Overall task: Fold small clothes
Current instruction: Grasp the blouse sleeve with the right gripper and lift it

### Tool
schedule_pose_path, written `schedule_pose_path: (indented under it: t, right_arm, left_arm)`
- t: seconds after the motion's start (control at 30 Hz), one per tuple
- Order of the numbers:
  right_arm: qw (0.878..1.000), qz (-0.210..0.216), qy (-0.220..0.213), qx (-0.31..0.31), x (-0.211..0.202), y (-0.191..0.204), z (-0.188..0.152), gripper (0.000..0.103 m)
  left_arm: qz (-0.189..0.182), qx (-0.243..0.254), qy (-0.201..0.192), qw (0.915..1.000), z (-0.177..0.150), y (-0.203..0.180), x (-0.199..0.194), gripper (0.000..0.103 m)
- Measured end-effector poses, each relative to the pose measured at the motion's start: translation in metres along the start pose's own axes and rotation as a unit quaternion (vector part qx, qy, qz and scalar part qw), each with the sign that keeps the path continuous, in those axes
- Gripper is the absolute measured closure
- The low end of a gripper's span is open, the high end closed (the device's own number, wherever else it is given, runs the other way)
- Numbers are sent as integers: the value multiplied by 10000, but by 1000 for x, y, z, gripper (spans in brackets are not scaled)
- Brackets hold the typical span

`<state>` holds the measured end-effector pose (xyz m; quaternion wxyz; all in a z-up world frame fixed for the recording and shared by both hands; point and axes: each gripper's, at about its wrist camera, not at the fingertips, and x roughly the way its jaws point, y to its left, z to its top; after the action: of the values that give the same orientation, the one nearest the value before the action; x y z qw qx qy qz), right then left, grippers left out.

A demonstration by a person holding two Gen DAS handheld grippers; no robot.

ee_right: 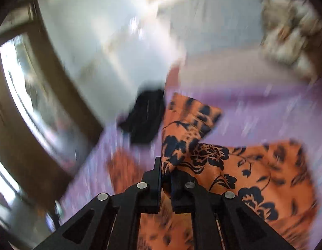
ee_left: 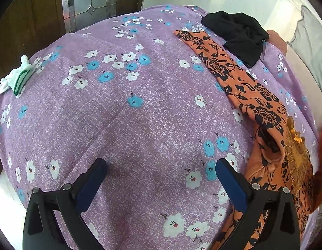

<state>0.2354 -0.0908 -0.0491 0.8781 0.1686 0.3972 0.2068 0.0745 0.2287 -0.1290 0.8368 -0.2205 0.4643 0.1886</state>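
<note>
Right gripper (ee_right: 166, 179) pinches the orange floral garment (ee_right: 234, 166) to spread it; left gripper (ee_left: 161, 175) hovers agape, empty, over the sheet (ee_left: 123, 125).

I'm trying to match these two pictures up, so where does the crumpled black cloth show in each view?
Left wrist view: the crumpled black cloth lies upper right, at the far edge of the bed.
Right wrist view: it sits blurred at centre, left of middle.
Shared landmark: the orange garment with black flower print lies right beside it in both, on the purple flowered bedsheet.
</note>
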Motion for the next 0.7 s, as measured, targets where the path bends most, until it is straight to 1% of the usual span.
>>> schedule_pose_path:
  t: [0.03, 0.07, 0.1, 0.13, 0.17, 0.2, 0.23, 0.3, 0.33, 0.37, 0.4, 0.5, 0.57, 0.6, 0.63, 0.67, 0.7]
  right_arm:
    - [9991, -58, 416, 3, 25, -4, -16, 73]
    - [9920, -235, 1235, 85, 64, -10, -43, 43]
    - [9899, -289, 1385, 43, 77, -13, -60, 38]
    - [9938, -294, 1054, -196, 71, -8, -60, 38]
    - [9940, -270, 1005, -337, 63, -2, -55, 33]
    - [9940, -184, 1041, -288, 58, -2, -52, 29]
    - [9950, -10, 964, -247, 48, -1, -42, 29]
    - [9973, -38, 663, -318, 30, -1, -24, 25]
    - [9986, -35, 472, -216, 23, -6, -14, 22]
    - [9994, -18, 357, -5, 23, -15, -6, 16]
    - [9992, 28, 325, 219, 25, -24, -2, 15]
    - [9944, 444, 484, 825, 38, -19, 0, 15]
    - [9847, 995, 558, 1318, 55, -21, -1, 15]
    - [9777, 1272, 589, 1562, 66, -20, -3, 15]
    - [9670, 1609, 697, 1848, 79, -18, -9, 15]
    - [9556, 1919, 893, 2051, 93, -15, -15, 15]
    - [9414, 2233, 1225, 2212, 108, -10, -20, 15]
  left_arm:
    - [-21, 12, 16, 10000, 0, 1, 0, 0]
    - [-29, 12, 22, 10000, 0, 1, 0, 0]
    - [-48, 8, 22, 10000, 0, 2, 0, 0]
    - [-67, 10, 26, 10000, 0, 3, -1, 0]
    - [-84, 13, 32, 10000, 0, 4, -1, 0]
    - [-103, -11, 28, 9999, 0, 4, -2, 0]
    - [-109, -64, 23, 9999, 1, 5, -2, 0]
    - [-103, -165, 12, 9998, 2, 5, -2, 0]
    - [-117, -214, 1, 9997, 2, 4, -2, 0]
    - [-126, -229, -8, 9997, 2, 4, -3, 0]
    - [-124, -217, -9, 9997, 1, 4, -3, 0]
    - [-110, -140, 6, 9998, 1, 3, -2, 0]
    - [-118, -125, 1, 9999, 0, 3, -2, 0]
    - [-107, -116, 4, 9999, 0, 3, -1, 0]
    - [-90, -111, 4, 9999, 0, 3, -1, 0]
    - [-71, -107, 0, 9999, 0, 3, -1, 0]
    - [-59, -97, -2, 9999, 0, 3, 0, 0]
